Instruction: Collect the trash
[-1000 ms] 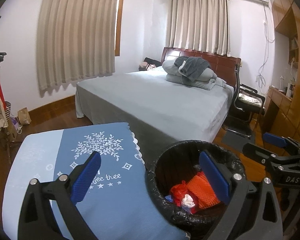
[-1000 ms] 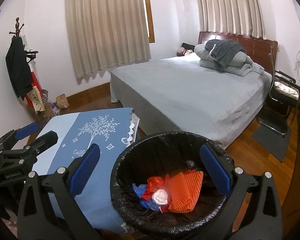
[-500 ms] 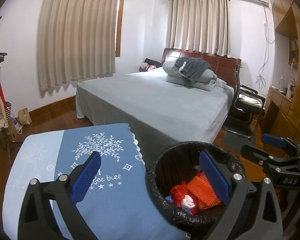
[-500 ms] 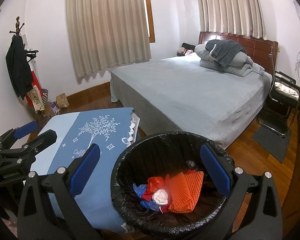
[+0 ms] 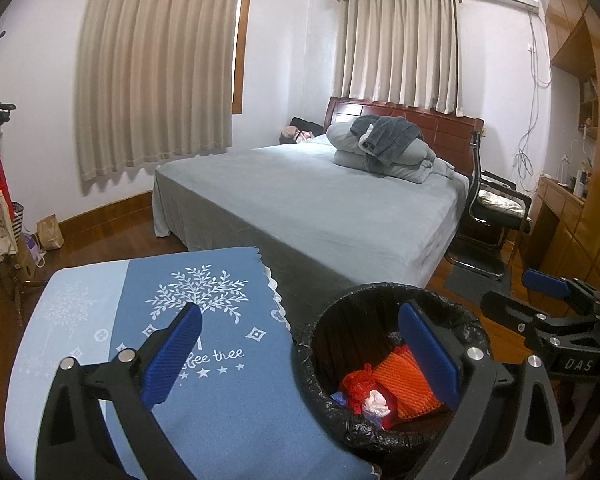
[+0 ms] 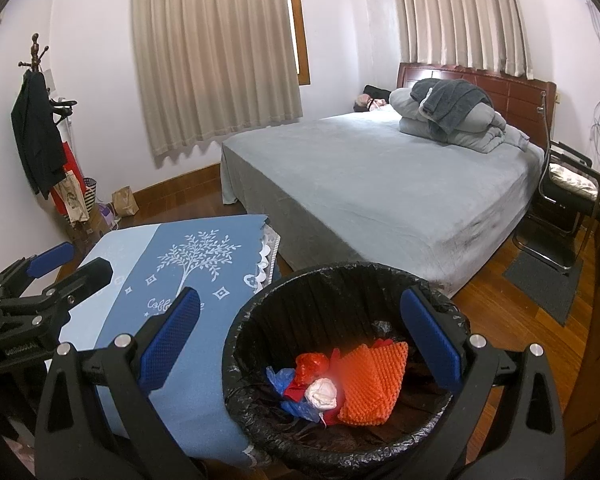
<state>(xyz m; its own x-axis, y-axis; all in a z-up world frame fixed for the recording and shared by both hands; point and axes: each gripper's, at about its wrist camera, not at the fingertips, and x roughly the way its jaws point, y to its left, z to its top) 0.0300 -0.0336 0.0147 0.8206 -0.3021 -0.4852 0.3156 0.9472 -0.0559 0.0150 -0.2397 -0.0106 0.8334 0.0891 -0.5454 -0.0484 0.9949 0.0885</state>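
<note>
— Bedroom with wood floor (image 6: 496, 300); grey bed (image 6: 380, 192) at 12 o'clock, beige curtains (image 6: 216, 52) behind, black chair (image 6: 568, 196) at 3 o'clock, coat rack (image 6: 40, 92) at 9 o'clock. Nearer?

— Blue tablecloth (image 5: 204, 360) with white tree print at 7 o'clock of the left wrist view, spread flat over a table. Just beside its right edge, black-lined trash bin (image 6: 340, 372), upright, mouth facing up.

— Inside the bin?

— Orange mesh pad (image 6: 372, 380) lying on the bottom, long axis running from 7 o'clock up to 1 o'clock in the right wrist view. Touching its left side: white crumpled wad (image 6: 321, 393), red wrapper (image 6: 310, 364), blue plastic scrap (image 6: 278, 378). All below the rim.

— Left gripper?

— Left gripper (image 5: 300, 356) spread wide, nothing between the 2 blue pads; left pad seen over the tablecloth, right pad over the bin mouth. Touching nothing visible.

— Right one?

— Right gripper (image 6: 300, 336) equally wide apart and empty, held above the bin, the trash seen between its 2 pads; no contact with rim or liner visible. Also seen from the side at 3 o'clock in the left wrist view, with the left gripper at 9 o'clock in the right wrist view.
</note>
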